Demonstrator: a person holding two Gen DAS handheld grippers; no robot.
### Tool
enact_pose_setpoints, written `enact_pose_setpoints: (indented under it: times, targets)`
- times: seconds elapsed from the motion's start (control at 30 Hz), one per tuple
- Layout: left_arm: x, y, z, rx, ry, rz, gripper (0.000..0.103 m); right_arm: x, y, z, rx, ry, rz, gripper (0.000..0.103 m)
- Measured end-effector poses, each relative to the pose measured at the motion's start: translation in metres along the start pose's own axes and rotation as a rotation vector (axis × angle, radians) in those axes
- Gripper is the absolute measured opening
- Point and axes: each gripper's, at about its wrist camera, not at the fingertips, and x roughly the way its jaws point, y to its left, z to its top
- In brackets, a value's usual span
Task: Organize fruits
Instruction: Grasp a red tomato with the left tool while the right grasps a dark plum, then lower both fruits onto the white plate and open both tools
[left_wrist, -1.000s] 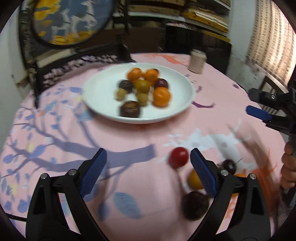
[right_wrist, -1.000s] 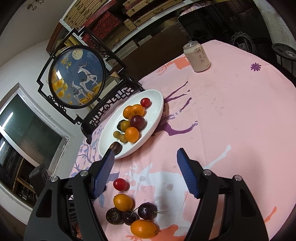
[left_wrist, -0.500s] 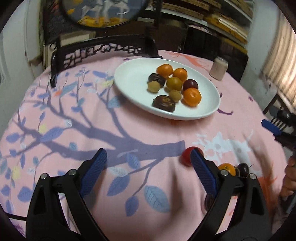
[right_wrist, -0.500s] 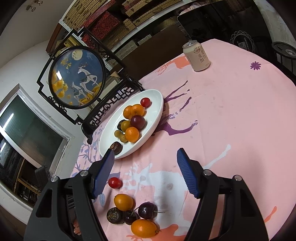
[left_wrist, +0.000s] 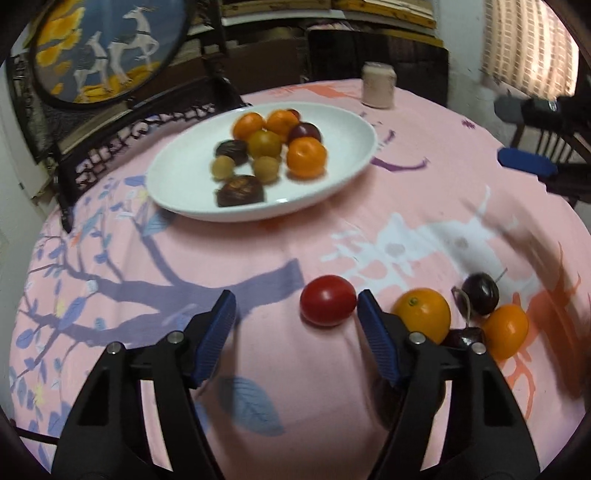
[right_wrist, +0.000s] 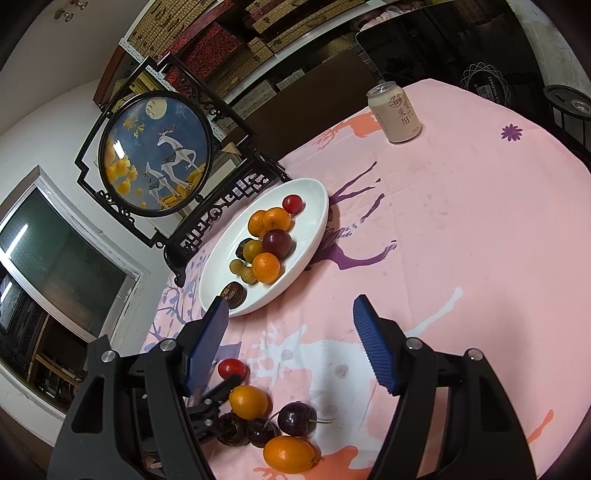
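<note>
Red, glossy cherry tomato sits between the closing left gripper's jaws; right gripper gapes empty.

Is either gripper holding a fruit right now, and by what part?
Nothing is held. The left gripper is closing beside the red tomato, which sits just ahead of its right finger. The right gripper is open over bare cloth.

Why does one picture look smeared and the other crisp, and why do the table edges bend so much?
Left wrist view: motion blur smears the plate fruit and the can, though the red tomato stays fairly sharp. Right wrist view: crisp, the can's lettering shows. Both: fisheye lenses curve the table edge and darken the corners.
</note>
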Motion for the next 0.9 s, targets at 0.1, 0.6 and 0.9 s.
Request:
enact_pose_setpoints:
  times: [0.1,0.6,0.9]
  targets:
    - [0.003,-0.005,0.001,0.027,0.001,-0.002,0.056,0.001,0.0,0.0,-0.002,0.002,-0.003,0.07]
    - [-0.016,0.035,-0.005,-0.125,-0.022,0.015,0.032,0.007,0.018,-0.03,-0.132,0.105,0.004,0.07]
    - [-0.003,0.051,-0.006,-0.192,0.025,0.03,0.032,0.023,0.02,-0.065,-0.2,0.225,-0.017,0.04]
